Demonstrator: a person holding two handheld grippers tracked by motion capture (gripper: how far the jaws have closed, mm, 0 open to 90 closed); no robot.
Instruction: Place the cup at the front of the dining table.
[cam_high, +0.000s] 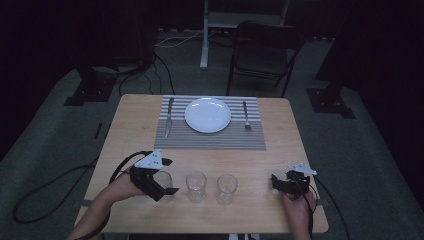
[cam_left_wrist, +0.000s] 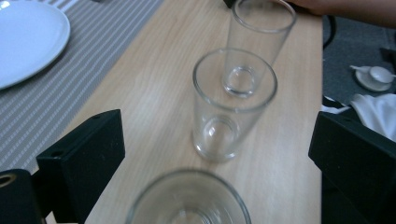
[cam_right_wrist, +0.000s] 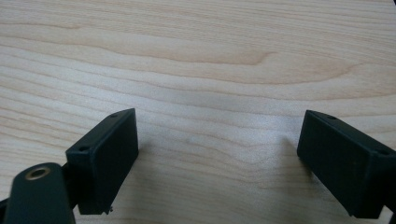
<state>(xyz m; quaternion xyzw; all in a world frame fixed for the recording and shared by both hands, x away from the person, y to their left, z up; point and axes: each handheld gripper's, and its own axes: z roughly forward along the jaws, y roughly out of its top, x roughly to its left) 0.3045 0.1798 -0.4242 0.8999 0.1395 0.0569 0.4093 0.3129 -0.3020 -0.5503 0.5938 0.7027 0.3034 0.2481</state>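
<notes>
Black jaws of the left tongs (cam_high: 165, 176) stand wide apart, one on each side of the nearest glass (cam_high: 164, 181). They do not press on it. In the left gripper view that glass (cam_left_wrist: 188, 198) sits low between the jaws, and its rim looks blurry. A hand (cam_high: 121, 186) holds these tongs.

Next to the nearest glass, away from the left tongs, stands the middle glass (cam_high: 196, 186). Past that one stands the far glass (cam_high: 226, 188). All three glasses stand upright in a row, close together but not touching. In the left gripper view the middle glass (cam_left_wrist: 232, 103) and the far glass (cam_left_wrist: 258, 35) line up behind the nearest one.

Well past the far glass, away from the nearest glass, are the right tongs (cam_high: 274, 182), held by the other hand (cam_high: 299, 206). Their jaws are wide apart too, with nothing between them. In the right gripper view the right tongs (cam_right_wrist: 217, 161) hang over bare wood.

All of this is on the table (cam_high: 125, 130). Across the table from the nearest glass lies a striped mat (cam_high: 210, 139). A white plate (cam_high: 208, 114) sits in the middle of the mat. A knife (cam_high: 169, 117) lies on the mat on the same side as the nearest glass. A fork (cam_high: 246, 116) lies on the other side of the plate. Beyond the table stands a dark chair (cam_high: 264, 50) on the floor.
</notes>
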